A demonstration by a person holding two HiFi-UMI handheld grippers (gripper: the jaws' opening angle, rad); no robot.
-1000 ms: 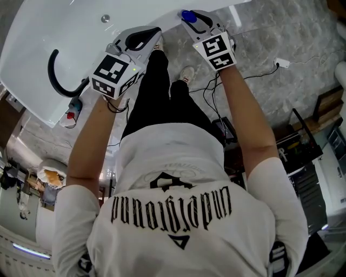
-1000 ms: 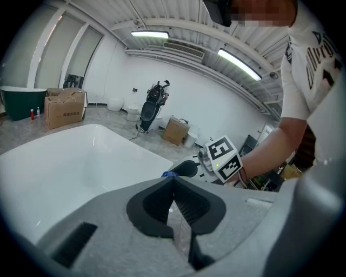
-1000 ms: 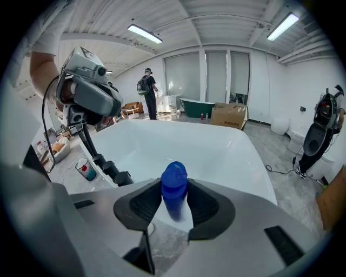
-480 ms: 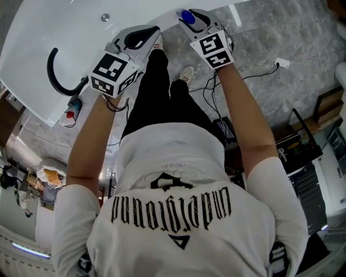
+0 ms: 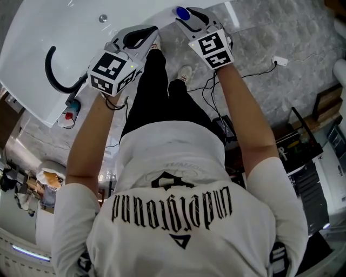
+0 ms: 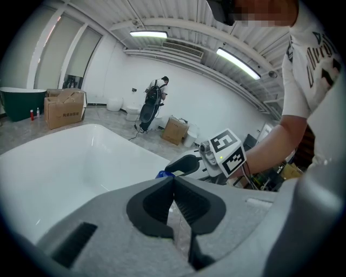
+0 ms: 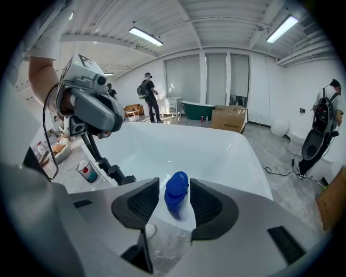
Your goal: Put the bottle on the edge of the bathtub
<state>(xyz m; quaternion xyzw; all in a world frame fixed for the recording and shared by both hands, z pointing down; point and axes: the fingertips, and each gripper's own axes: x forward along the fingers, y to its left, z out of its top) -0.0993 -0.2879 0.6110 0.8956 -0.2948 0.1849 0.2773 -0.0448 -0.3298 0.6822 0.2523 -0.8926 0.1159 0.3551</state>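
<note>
Since a second ago the right tongs (image 7: 175, 201) have been opening, and their pads now stand clear on both sides of the bottle (image 7: 177, 196), with a gap showing on each side in the right gripper view. In the head view both hands sit almost where they were. The bottle's blue cap (image 5: 181, 12) shows a little more fully beyond the tips of the right tongs than it did.

The bottle stands upright on the edge of the bathtub (image 7: 216, 154), near its corner, with the white basin behind it and the grey marbled floor (image 7: 162, 243) in front. It has a blue cap over a pale body. It sits between the jaws but is not gripped.

The left tongs (image 6: 174, 181) are closed: the dark ribbed pads meet at their tips and nothing is between them. They hang over the near rim of the bathtub, well to the left of the bottle. The left gripper view shows the right gripper's marker cube (image 6: 228, 152) off to the side.

A black curved tap (image 5: 51, 67) stands at the left rim of the bathtub. On the floor beside that rim is a small cup (image 7: 86, 170) with something red in it. Cables (image 5: 254, 73) trail over the floor to the right of the person's legs. In the background are cardboard boxes (image 7: 230, 119), a dark green tub (image 7: 195, 108) and a few people standing.
</note>
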